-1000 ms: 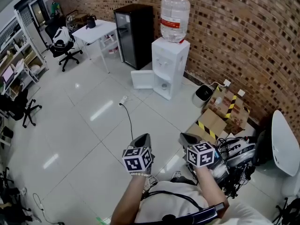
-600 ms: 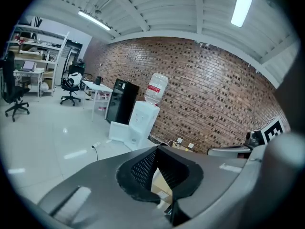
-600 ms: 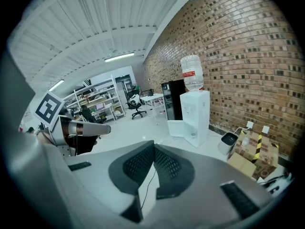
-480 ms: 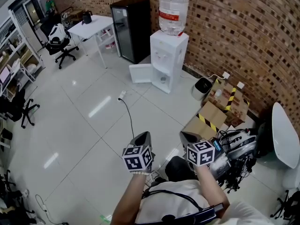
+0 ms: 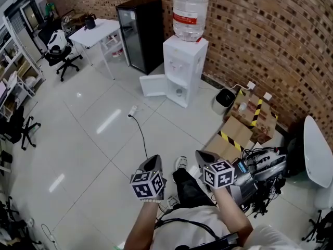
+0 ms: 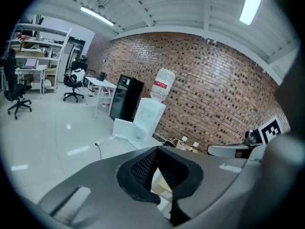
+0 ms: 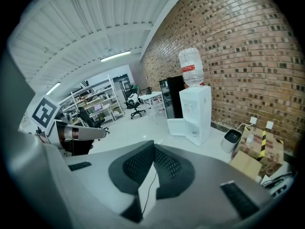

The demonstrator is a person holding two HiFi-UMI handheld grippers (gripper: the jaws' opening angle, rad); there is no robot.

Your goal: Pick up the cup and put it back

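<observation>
No cup shows in any view. My left gripper [image 5: 154, 161] and right gripper [image 5: 200, 154] are held side by side in front of the person's body, above the white tiled floor. Both are shut with nothing between the jaws, as the left gripper view [image 6: 157, 150] and the right gripper view [image 7: 153, 145] confirm. Both point toward a white water dispenser [image 5: 184, 69] with a clear bottle [image 5: 187, 13] on top, standing against the brick wall a few steps ahead. The dispenser's lower door [image 5: 152, 86] hangs open to its left.
A black fridge [image 5: 139, 33] and a white table [image 5: 99, 33] stand left of the dispenser. A small bin [image 5: 225, 100] and cardboard boxes [image 5: 250, 120] lie to its right. A cable [image 5: 140, 132] runs across the floor. Tangled gear [image 5: 265, 165] sits at the right.
The view has moved forward toward the dispenser. The person's leg and shoe have come into view between the grippers. Both grippers stay shut and have shifted slightly left.
</observation>
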